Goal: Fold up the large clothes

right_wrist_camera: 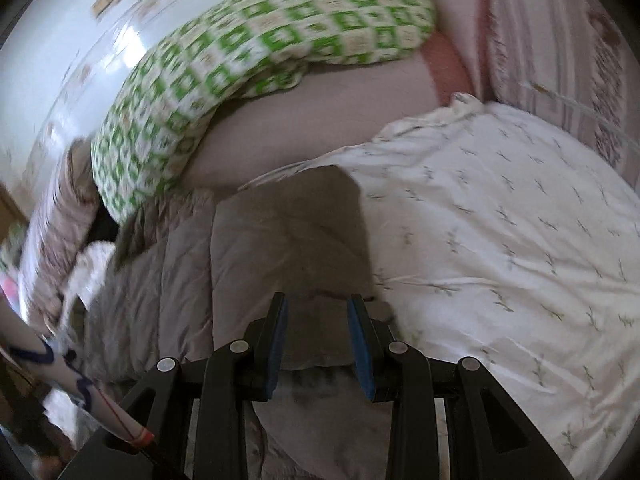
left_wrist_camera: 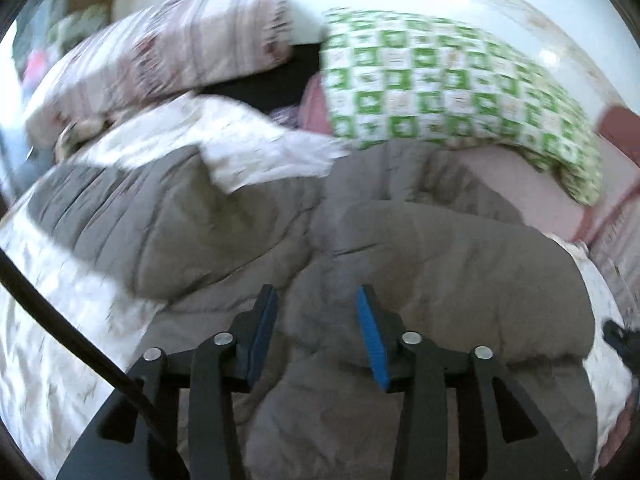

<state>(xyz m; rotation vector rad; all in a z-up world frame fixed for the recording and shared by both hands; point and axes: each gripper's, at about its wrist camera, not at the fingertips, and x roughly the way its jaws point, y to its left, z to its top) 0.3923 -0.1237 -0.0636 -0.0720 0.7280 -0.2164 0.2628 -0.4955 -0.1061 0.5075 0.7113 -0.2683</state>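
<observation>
A large grey quilted garment (left_wrist_camera: 400, 248) lies bunched on a bed with a white leaf-print sheet (right_wrist_camera: 520, 240). It also shows in the right wrist view (right_wrist_camera: 248, 248), with one edge lying over the sheet. My left gripper (left_wrist_camera: 318, 300) is open just above the grey garment, with fabric showing between its blue pads. My right gripper (right_wrist_camera: 318, 312) is open over the garment's near edge, and grey fabric lies between and under its fingers. Neither gripper is closed on the fabric.
A green-and-white checked pillow (left_wrist_camera: 460, 88) lies at the bed's far side on a pink cover (right_wrist_camera: 300, 120). A striped pink pillow (left_wrist_camera: 168, 52) lies at the far left. A white wall stands behind. A black cable (left_wrist_camera: 60, 320) crosses the left view.
</observation>
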